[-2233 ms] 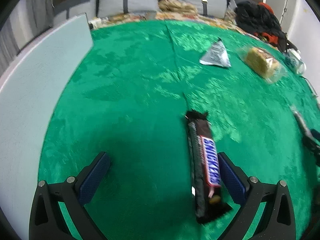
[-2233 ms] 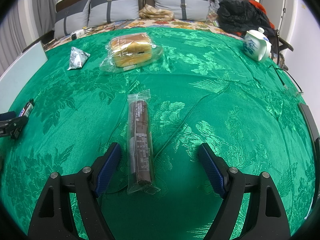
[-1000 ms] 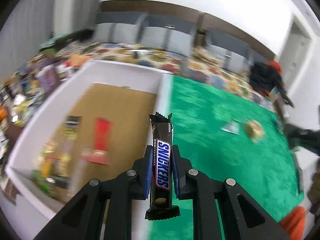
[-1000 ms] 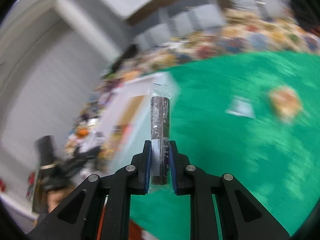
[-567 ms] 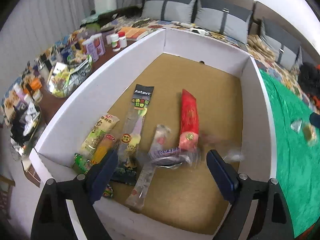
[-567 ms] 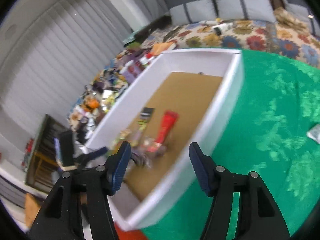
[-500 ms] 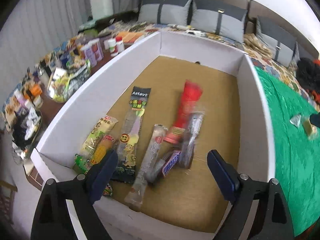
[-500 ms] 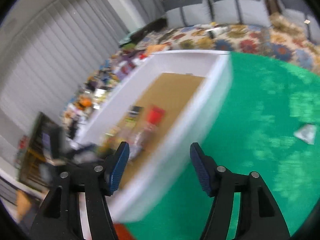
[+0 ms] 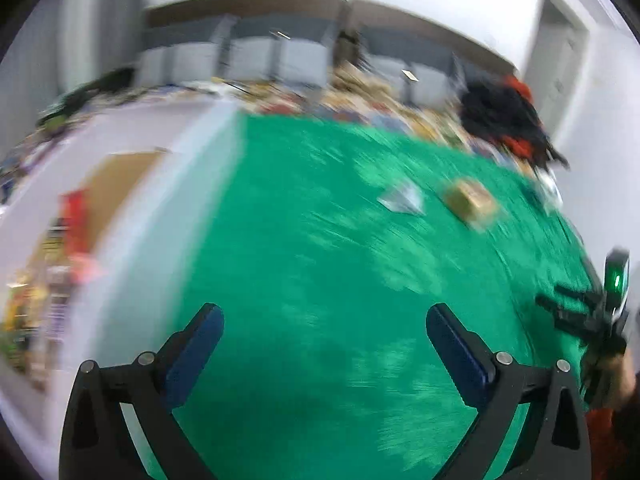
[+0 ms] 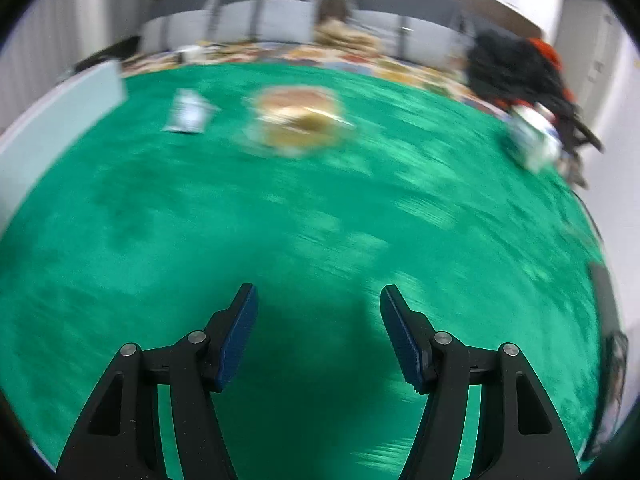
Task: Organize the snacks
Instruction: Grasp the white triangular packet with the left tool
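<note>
Both views are blurred by motion. My left gripper hangs over the green cloth, its jaws opening wide with nothing between them. The white box with several snack packs lies to its left. A small silver packet and a wrapped bread lie far ahead on the cloth. My right gripper is open and empty above the green cloth. Ahead of it lie the silver packet and the wrapped bread. The right gripper's body shows at the left wrist view's right edge.
A white teapot stands at the cloth's far right, beside a black and red bag. The white box's corner shows at the left. Grey cushions and patterned bedding lie beyond the cloth.
Both grippers let their bars go into the white box and opened. Both have since swung right, away from the box, and now hang empty over the green cloth.
</note>
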